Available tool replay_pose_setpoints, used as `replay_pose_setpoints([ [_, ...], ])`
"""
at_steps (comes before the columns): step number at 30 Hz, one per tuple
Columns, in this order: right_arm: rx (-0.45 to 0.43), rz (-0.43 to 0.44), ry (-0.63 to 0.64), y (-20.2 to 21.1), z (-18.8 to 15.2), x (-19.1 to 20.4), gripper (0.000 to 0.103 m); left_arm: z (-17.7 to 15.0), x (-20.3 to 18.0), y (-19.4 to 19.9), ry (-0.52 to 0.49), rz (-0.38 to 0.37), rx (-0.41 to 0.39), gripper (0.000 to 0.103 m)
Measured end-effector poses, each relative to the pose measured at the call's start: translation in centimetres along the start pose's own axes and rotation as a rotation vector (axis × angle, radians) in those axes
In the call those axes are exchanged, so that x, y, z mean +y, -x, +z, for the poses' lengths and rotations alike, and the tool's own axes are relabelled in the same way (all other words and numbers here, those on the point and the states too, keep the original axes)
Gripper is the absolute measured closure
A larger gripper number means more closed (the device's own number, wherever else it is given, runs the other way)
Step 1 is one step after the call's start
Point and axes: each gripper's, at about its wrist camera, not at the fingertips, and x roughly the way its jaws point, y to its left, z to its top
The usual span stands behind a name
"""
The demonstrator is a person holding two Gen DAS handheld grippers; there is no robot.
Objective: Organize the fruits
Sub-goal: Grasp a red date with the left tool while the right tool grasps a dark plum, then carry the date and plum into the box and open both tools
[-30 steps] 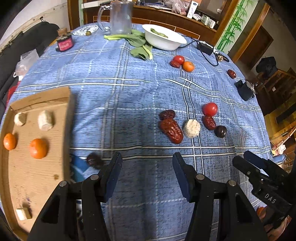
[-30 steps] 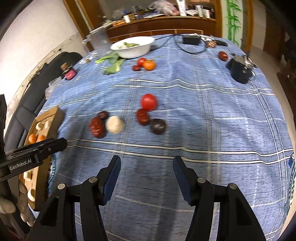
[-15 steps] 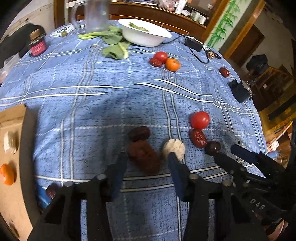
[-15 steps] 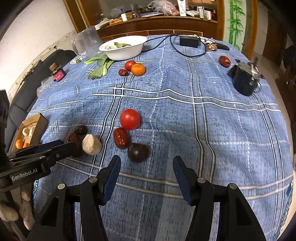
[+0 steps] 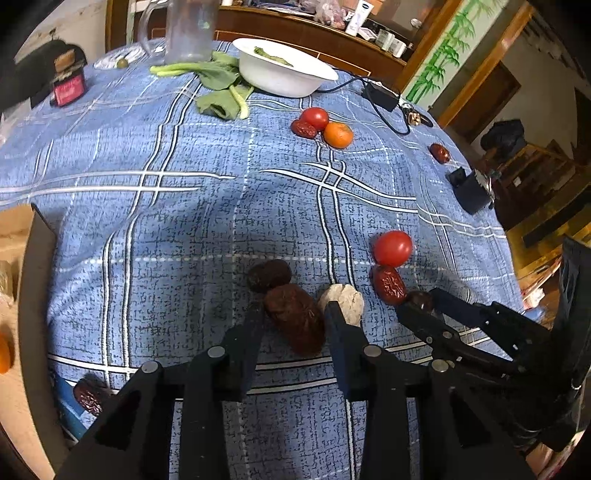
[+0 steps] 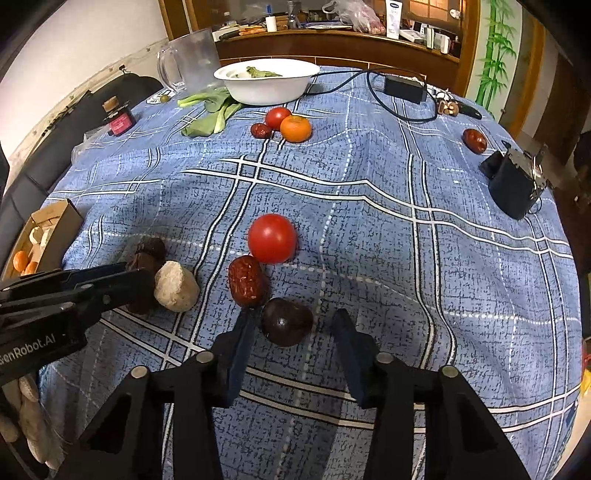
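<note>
Both grippers close at once, the left gripper (image 5: 293, 314) around a big brown date (image 5: 295, 318), the right gripper (image 6: 291, 325) around a dark round fruit (image 6: 287, 321) still loose between its narrowing jaws; squeezing gently should avoid bruising.

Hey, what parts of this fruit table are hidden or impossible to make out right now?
- Cardboard box, left wrist view: cut off by the left edge, contents mostly out of frame.
- Large dark date, left wrist view: its near end sits behind the closing left gripper, so contact is unclear.
- Dark round fruit, left wrist view: mostly covered by the right gripper.
- Sideboard clutter, right wrist view: too small to identify.
</note>
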Motion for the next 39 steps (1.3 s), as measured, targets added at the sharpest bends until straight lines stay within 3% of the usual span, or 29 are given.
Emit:
replay_pose_setpoints([
  [4,0.002,0.020,-0.011,0.2,0.0,0.1,0.076,-0.2,0.3,0.1,0.019,-0.016,0.003,0.074],
  [17,0.010,0.055,-0.077,1.9,-1.9,0.4,0.076,-2.1,0.0,3.2,-0.007,0.003,-0.039,0.076],
  [26,-0.004,0.107,-0.093,3.8,-2.2,3.0,0.076,-3.5,1.2,7.2,-0.014,0.005,-0.080,0.076],
  [39,-0.034,0.216,-0.005,5.6,0.4,13.1,0.075,-5.0,11.0,13.9,0.122,0.061,-0.138,0.076],
])
